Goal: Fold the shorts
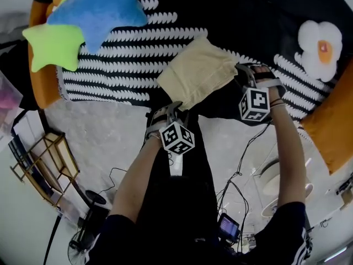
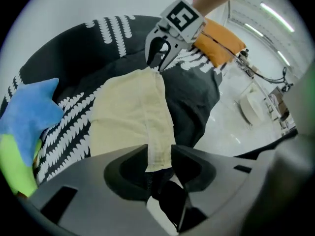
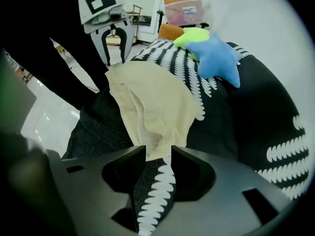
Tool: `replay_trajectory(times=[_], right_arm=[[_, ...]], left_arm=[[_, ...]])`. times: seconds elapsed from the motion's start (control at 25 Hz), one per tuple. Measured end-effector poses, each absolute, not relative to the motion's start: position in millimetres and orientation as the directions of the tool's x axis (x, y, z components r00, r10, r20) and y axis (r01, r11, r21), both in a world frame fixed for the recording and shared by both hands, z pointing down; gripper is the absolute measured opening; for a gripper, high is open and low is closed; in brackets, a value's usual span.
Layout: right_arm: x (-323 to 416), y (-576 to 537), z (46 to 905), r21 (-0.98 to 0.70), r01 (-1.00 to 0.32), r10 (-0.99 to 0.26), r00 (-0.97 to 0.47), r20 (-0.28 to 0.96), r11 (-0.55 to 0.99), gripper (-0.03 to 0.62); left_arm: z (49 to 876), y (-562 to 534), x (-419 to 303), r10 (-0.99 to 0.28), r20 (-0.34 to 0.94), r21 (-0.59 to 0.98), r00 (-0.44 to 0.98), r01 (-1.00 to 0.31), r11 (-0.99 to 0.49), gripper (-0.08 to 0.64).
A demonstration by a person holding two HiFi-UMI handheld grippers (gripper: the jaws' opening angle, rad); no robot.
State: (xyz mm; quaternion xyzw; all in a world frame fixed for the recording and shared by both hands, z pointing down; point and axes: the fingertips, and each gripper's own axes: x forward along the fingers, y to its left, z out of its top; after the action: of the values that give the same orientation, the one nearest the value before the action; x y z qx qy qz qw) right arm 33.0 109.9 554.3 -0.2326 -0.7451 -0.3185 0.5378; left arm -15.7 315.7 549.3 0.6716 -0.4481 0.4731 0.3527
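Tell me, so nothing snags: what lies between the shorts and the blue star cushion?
Only bare striped blanket between shorts and blue star cushion, clearest in the head view.

You have shorts [image 1: 198,73]: cream woven cloth, matt | cover [image 1: 121,54]: black-and-white cloth, matt | star cushions [image 1: 96,10]: fuzzy plush, matt | floor [image 1: 105,137]: smooth, glossy

Bright, even indoor light fills all three views, with ceiling strip lights [image 2: 268,14] glaring at two o'clock in the left gripper view and a soft sheen on the pale floor [image 1: 105,139] in the head view; shadows are faint. Both gripper views bend strongly toward darkened corners. The left gripper [image 2: 159,156] and right gripper [image 3: 157,156] loom blurred at six o'clock, while the middle stays sharp.
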Motion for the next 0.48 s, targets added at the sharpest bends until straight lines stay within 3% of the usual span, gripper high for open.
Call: replay_trajectory(times=[0.08,0.2,0.24,0.36,0.48], right_arm=[[27,117,563,0.211,0.696,0.007,-0.296,0.955,0.687,0.16],[24,110,572,0.199,0.655,-0.026,-0.264,0.964,0.729,0.052],[24,107,571,0.189,0.631,-0.025,-0.259,0.965,0.753,0.042],[32,96,563,0.182,0.591,-0.017,-0.274,0.962,0.785,0.035],[54,76,566,0.207,0.649,-0.055,-0.246,0.968,0.732,0.03]], left_arm=[[563,317,-15,-0.227,0.967,0.031,0.115,-0.939,-0.343,0.146],[570,312,-19,-0.206,0.975,0.007,0.08,-0.944,-0.33,0.099],[569,312,-21,-0.205,0.976,0.0,0.073,-0.942,-0.335,0.044],[561,321,-24,-0.208,0.972,0.031,0.11,-0.937,-0.348,0.034],[558,329,-23,-0.232,0.963,0.05,0.14,-0.933,-0.356,0.032]])
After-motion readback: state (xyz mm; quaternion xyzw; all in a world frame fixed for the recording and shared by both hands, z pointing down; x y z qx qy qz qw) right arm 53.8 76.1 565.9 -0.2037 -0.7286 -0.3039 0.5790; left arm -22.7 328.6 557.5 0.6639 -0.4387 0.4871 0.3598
